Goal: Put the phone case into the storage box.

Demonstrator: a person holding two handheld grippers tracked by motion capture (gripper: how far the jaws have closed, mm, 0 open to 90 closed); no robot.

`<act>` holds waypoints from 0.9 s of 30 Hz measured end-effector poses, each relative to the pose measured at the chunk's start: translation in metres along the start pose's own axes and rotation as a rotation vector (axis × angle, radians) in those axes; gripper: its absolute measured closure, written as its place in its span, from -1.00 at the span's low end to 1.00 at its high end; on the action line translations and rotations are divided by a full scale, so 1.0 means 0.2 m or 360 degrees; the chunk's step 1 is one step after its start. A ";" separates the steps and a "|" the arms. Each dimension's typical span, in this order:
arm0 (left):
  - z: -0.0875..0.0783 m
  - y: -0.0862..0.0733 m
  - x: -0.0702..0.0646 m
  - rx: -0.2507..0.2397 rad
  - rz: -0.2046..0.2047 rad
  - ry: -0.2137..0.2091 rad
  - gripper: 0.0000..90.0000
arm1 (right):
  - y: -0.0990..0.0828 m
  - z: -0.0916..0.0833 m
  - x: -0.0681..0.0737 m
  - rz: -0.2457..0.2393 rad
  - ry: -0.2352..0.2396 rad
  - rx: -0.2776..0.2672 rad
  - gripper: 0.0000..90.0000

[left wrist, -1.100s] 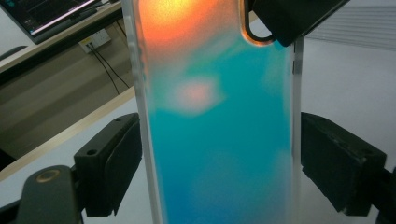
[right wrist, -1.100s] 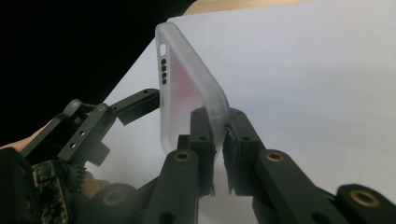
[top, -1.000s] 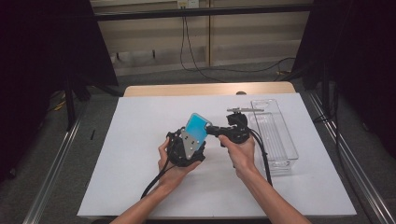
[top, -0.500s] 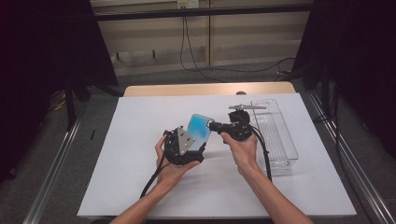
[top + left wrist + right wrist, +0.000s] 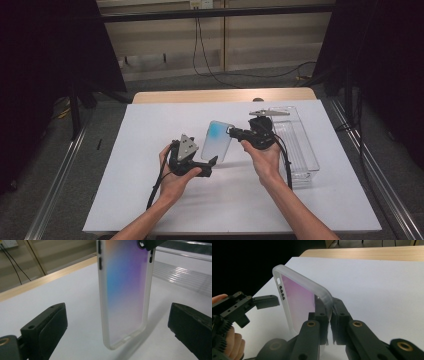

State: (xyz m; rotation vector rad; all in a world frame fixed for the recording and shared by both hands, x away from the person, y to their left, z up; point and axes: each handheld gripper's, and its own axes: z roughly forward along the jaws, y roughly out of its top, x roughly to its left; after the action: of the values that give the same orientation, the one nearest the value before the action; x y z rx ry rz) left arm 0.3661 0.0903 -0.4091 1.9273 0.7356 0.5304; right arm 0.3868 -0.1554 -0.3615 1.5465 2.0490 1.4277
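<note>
Your right gripper (image 5: 235, 132) pinches the phone case's (image 5: 216, 141) far top edge, long axis upright; your left gripper's (image 5: 210, 162) fingers have just opened wide, case between them untouched.

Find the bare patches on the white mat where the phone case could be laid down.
Bare mat lies left of the left tool, and along the near edge. It is crowded mid-mat around the phone case, right tool and clear tray.

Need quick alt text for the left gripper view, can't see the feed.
A translucent phone case with a blue-purple tint hangs upright between the left tongs, whose jaws stand wide open and clear of it. Behind lies the white table.
</note>
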 end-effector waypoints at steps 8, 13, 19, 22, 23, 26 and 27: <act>-0.04 -0.02 0.06 -0.0027 -0.0090 0.0046 -0.93 | 0.01 -0.02 -0.03 0.0010 -0.0004 -0.0036 0.88; -0.07 -0.05 0.08 -0.0085 -0.0068 0.0071 -0.93 | 0.02 -0.04 -0.04 0.0002 -0.0022 -0.0043 0.88; -0.08 -0.09 0.07 -0.0101 -0.0044 0.0089 -0.91 | 0.01 -0.08 -0.07 0.0009 -0.0038 -0.0081 0.88; -0.10 -0.09 0.08 -0.0096 -0.0050 0.0116 -0.92 | 0.01 -0.10 -0.09 0.0007 -0.0055 -0.0085 0.88; -0.11 -0.10 0.08 -0.0102 -0.0061 0.0116 -0.91 | 0.01 -0.10 -0.09 0.0009 -0.0059 -0.0083 0.88; -0.13 -0.13 0.10 -0.0139 -0.0059 0.0145 -0.91 | 0.00 -0.11 -0.11 0.0005 -0.0067 -0.0092 0.88; -0.14 -0.14 0.10 -0.0149 -0.0064 0.0151 -0.91 | 0.00 -0.11 -0.11 0.0005 -0.0066 -0.0090 0.88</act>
State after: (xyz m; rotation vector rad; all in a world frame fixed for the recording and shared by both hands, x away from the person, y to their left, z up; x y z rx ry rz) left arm 0.3556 0.1325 -0.4199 1.8065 0.7949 0.6242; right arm 0.3816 -0.1863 -0.3578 1.5448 1.9663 1.4298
